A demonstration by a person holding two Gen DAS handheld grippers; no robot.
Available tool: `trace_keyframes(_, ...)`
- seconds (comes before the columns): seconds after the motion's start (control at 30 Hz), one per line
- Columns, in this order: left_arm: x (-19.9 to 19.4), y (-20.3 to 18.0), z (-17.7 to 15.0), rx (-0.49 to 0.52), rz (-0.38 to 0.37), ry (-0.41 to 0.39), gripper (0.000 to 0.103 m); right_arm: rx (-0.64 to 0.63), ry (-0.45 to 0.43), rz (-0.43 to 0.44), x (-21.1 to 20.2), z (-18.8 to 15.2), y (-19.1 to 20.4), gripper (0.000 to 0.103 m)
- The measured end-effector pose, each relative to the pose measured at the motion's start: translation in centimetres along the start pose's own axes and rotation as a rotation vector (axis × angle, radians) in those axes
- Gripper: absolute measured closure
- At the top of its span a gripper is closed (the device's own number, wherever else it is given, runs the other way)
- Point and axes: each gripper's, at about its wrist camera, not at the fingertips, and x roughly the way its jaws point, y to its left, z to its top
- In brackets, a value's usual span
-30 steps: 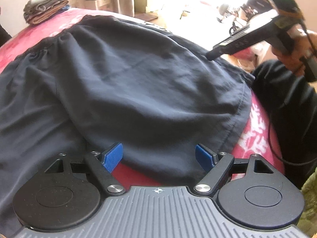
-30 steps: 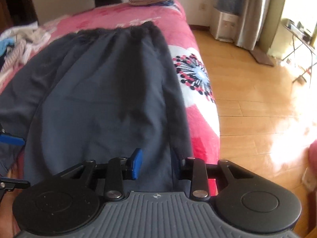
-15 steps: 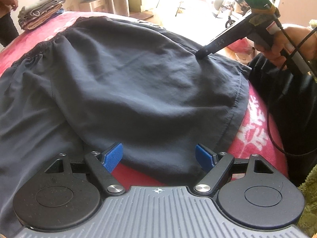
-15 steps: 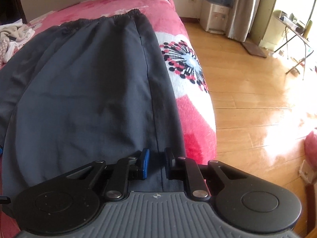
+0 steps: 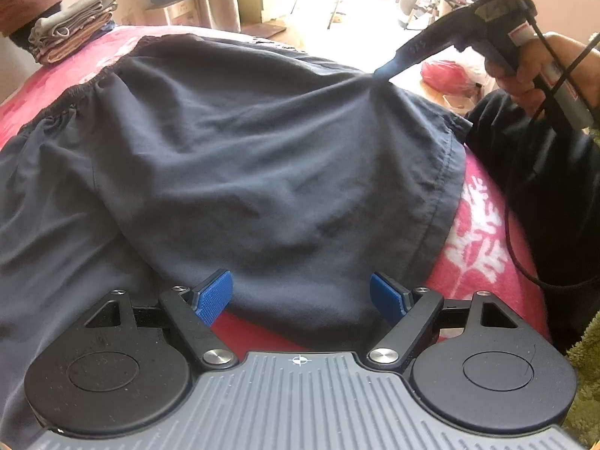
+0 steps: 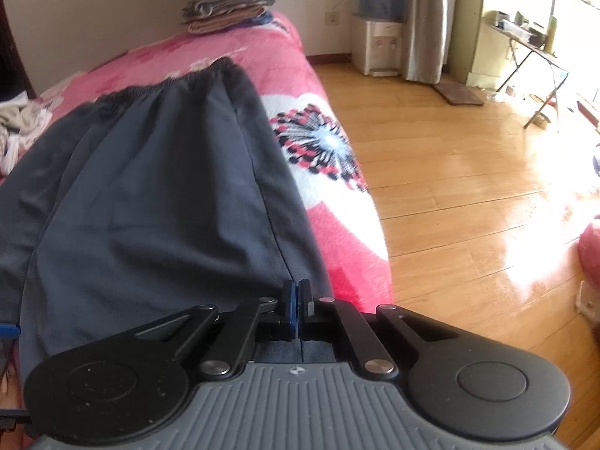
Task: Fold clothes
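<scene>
Right gripper (image 6: 299, 302) is clenched on the near right hem of the dark trousers (image 5: 262, 157) spread across the pink bed (image 6: 232, 52); the thin pinch could slip when lifted. Left gripper (image 5: 301, 296) hangs released over the near hem, leaving that corner to drag.

No legible text, brand or number in either view. In the left wrist view, the black finger of the far hand-held gripper (image 5: 420, 47) carries a few embossed characters, too blurred to read, and a white-and-red sticker (image 5: 522, 33) on its handle is likewise unreadable. The only clear sign is a small white crosshair mark printed at the centre front edge of each ribbed grey gripper body (image 5: 299, 360) (image 6: 296, 371).
</scene>
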Motion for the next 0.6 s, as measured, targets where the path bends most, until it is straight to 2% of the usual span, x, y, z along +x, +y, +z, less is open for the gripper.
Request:
trace_keyframes(0.3, 0.3, 0.0, 0.0, 0.001, -0.003, 0.015, 0.022, 0.08, 0.0, -0.044, 1.0, 0.3, -2.4, 0.103)
trace_keyframes(0.6, 0.8, 0.3, -0.1, -0.012, -0.01, 0.038, 0.022, 0.097, 0.026, -0.074, 2.2, -0.1, -3.0, 0.103)
